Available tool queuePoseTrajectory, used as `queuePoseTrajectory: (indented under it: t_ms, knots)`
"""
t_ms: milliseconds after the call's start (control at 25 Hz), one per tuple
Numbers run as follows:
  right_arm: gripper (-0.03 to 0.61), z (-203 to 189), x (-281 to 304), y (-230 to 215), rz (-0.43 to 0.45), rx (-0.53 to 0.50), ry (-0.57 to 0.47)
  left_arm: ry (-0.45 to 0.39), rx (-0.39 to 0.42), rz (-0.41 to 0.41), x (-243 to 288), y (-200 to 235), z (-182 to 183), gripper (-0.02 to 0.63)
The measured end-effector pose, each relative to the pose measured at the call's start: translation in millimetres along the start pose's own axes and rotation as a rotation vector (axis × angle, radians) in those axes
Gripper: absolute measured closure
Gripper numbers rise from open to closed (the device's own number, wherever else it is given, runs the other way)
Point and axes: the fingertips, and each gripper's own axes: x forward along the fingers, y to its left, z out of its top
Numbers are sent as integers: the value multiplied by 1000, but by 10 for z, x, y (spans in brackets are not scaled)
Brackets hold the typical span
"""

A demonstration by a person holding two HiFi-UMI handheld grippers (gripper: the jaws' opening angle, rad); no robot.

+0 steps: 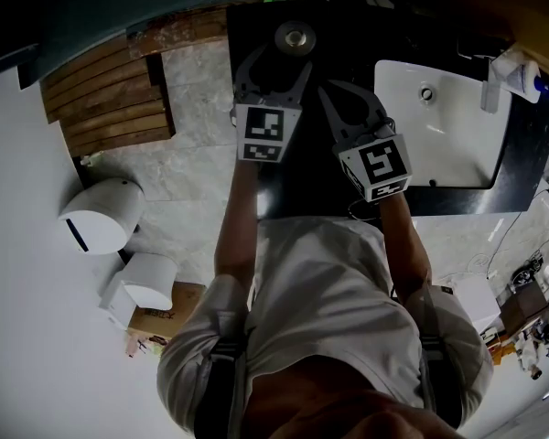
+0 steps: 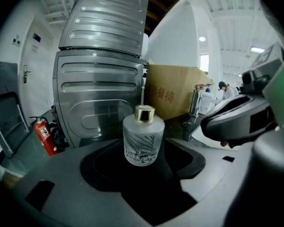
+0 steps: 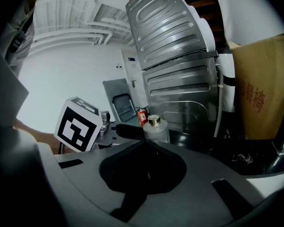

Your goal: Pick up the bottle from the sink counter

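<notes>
The left tongs (image 1: 274, 60) stand wide, with a round frosted-glass bottle (image 2: 143, 138), gold-capped and finely lined, upright and untouched at the mouth of their gap on the black bench (image 1: 306, 181). The right tongs (image 3: 144, 143), closed and empty, sit beside the left pair. Only the head view shows the white sink basin (image 1: 439, 144); from above the bottle is little more than its cap. The left gripper view adds ribbed metal panels (image 2: 99, 79) and a cardboard box (image 2: 173, 96), its print partly cut off.
</notes>
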Motion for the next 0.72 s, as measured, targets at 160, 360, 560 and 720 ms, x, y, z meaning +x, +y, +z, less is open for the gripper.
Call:
queuePoseTrajectory:
  t_ms: [160, 360, 560, 720]
  knots:
    - [586, -8, -13, -12, -7, 4, 0, -2, 0, -2, 70, -6, 8, 338]
    - [586, -22, -23, -36, -15, 10, 3, -2, 1, -2, 154, 1, 23, 322]
    - [586, -23, -20, -43, -19, 14, 5, 5, 1, -1, 212, 27, 43, 316]
    - [586, -36, -13, -41, -18, 13, 6, 12, 4, -6, 235, 15, 43, 316]
